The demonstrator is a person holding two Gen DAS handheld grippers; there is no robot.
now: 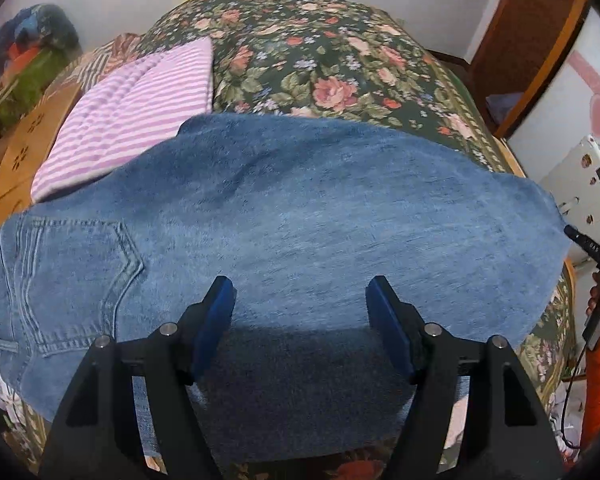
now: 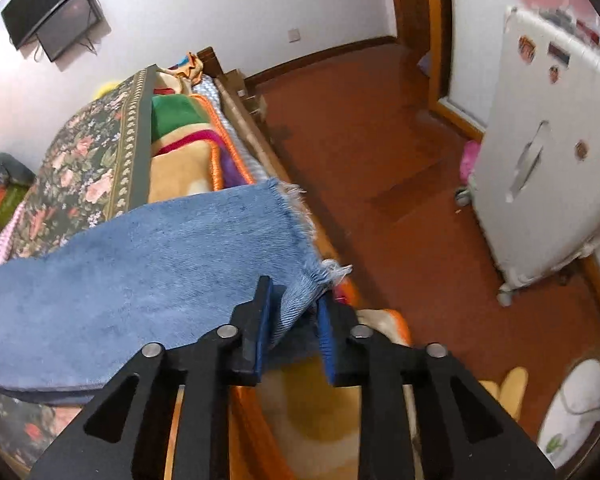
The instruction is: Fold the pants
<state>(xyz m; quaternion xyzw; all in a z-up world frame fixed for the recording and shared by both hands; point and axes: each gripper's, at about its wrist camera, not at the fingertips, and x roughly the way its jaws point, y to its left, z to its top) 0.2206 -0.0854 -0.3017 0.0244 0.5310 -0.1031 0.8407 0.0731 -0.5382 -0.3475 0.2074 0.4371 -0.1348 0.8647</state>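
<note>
Already we have the jeans [image 1: 284, 216] doubled leg over leg, lying flat across the floral bedspread [image 1: 300, 60] with a back pocket showing by our left side. We judge the lengthwise fold done and the crosswise folds still ahead. Our left gripper [image 1: 300, 300] hangs wide apart above the denim, holding nothing. Our right gripper [image 2: 296, 312] stands narrow around the frayed hem [image 2: 300, 220], the cloth between its fingers, touching one pad but not pinched.

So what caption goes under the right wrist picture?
Right gripper at the frayed hem of the jeans on the floral bed.
</note>
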